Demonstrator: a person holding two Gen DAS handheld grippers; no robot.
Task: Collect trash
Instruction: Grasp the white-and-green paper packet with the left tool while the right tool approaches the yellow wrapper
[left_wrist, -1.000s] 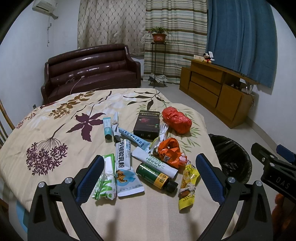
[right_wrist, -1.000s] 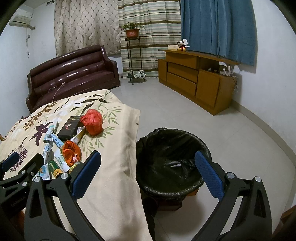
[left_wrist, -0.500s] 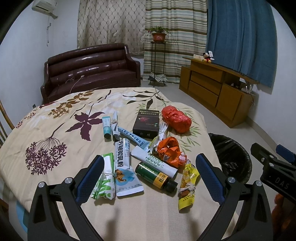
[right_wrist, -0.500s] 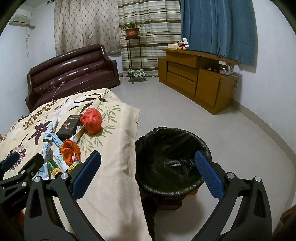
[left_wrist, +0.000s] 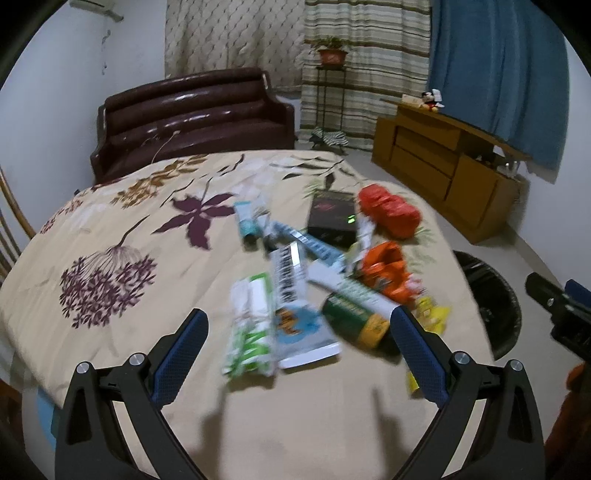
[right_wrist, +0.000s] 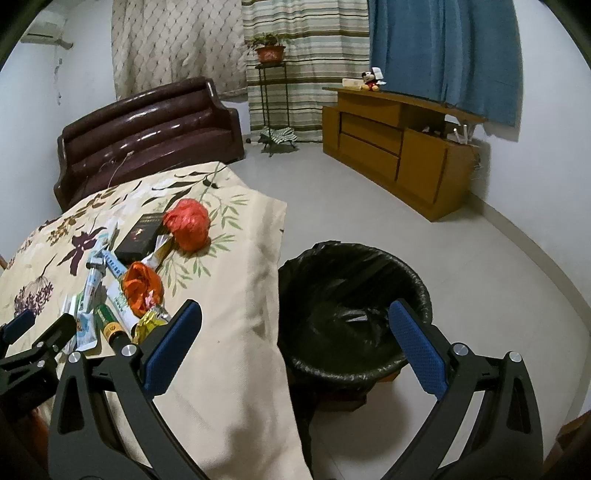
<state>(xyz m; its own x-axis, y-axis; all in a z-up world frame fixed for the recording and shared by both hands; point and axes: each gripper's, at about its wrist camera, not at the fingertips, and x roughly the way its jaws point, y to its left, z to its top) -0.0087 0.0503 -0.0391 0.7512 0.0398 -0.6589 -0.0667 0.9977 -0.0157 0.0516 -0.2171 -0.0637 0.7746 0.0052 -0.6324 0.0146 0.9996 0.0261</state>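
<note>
Trash heaped in a loose cluster on the floral-clothed desk (left_wrist: 122, 236), toward the edge nearest the black-lined bin (right_wrist: 354, 314) on the floor: green-and-white wrapper (left_wrist: 249, 328), silver pouch (left_wrist: 295, 314), green bottle (left_wrist: 354, 317), white tube (left_wrist: 347, 288), orange crumpled wrapper (left_wrist: 386, 271), yellow packet (left_wrist: 430, 314), black box (left_wrist: 332, 219), red bag (left_wrist: 389, 210).

Left claw (left_wrist: 299, 354) spread wide and empty, poised over the wrapper, pouch and bottle. Right claw (right_wrist: 295, 343) likewise wide and empty, hanging over the gap between desk edge and bin.

Likely trouble: overlapping pieces, so a pinch on one could drag or scatter neighbours. Round bottle apt to roll off the edge if nudged. Thin flat pouches hard to get a finger under, with a risk of snagging the cloth instead. Left view blurred, hinting at fast motion and a poorly aimed closure.

Left view alone: the whole spread of trash from above, though only a sliver of the bin. Right view alone: the bin's open mouth and liner, apparently near empty, and the cloth draping down just beside the rim.
</note>
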